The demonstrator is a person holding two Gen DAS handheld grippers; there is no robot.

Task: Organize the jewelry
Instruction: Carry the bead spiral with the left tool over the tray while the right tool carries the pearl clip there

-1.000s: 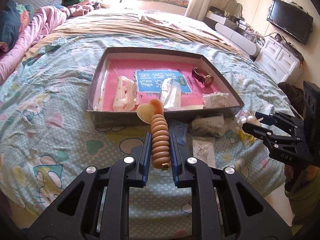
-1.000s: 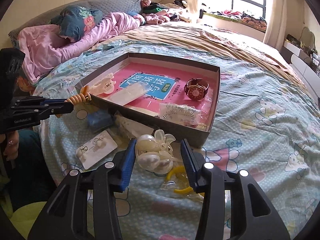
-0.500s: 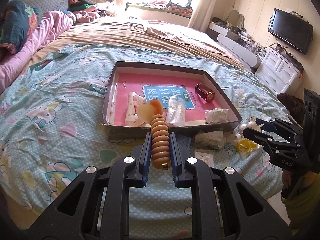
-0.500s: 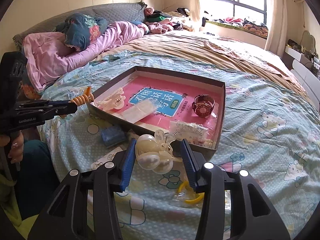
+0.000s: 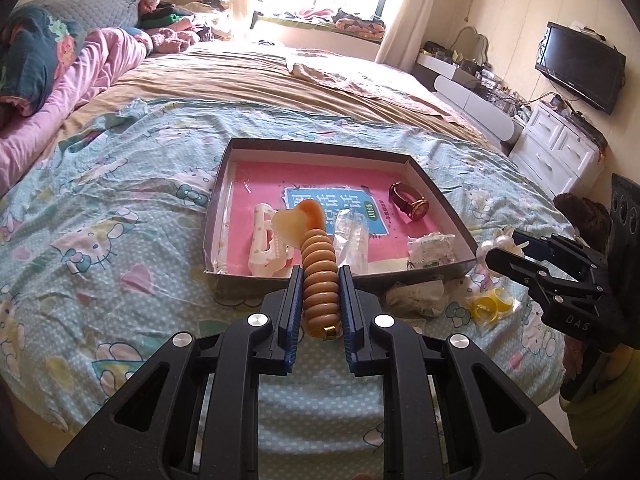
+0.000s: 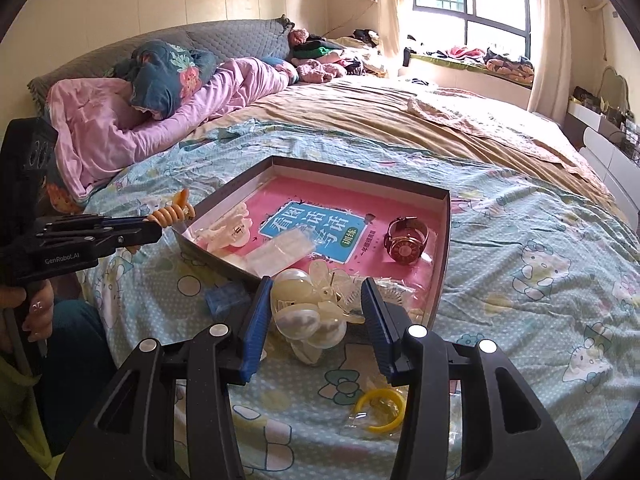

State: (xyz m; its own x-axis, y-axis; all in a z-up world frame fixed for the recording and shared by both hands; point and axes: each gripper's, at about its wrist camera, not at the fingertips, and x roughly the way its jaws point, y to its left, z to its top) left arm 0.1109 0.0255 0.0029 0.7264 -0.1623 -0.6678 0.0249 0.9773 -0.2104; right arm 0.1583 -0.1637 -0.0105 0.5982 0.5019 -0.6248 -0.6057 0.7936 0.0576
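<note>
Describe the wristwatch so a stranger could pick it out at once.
On the bed lies a shallow dark box lined in pink. The wristwatch sits inside near its right wall, alone among pale clips and clear packets: a brown strap and a round reddish dial.

Both handheld grippers are matte black plastic with cut-out triangular frames, round silver screws at the joints and ribbed blue pads lining the fingers. The left gripper (image 6: 158,226) bears white "GenRobot.AI" lettering, the right gripper (image 5: 494,249) "DAS". A hand (image 6: 30,314) shows decorated nails beside dark teal clothing.
</note>
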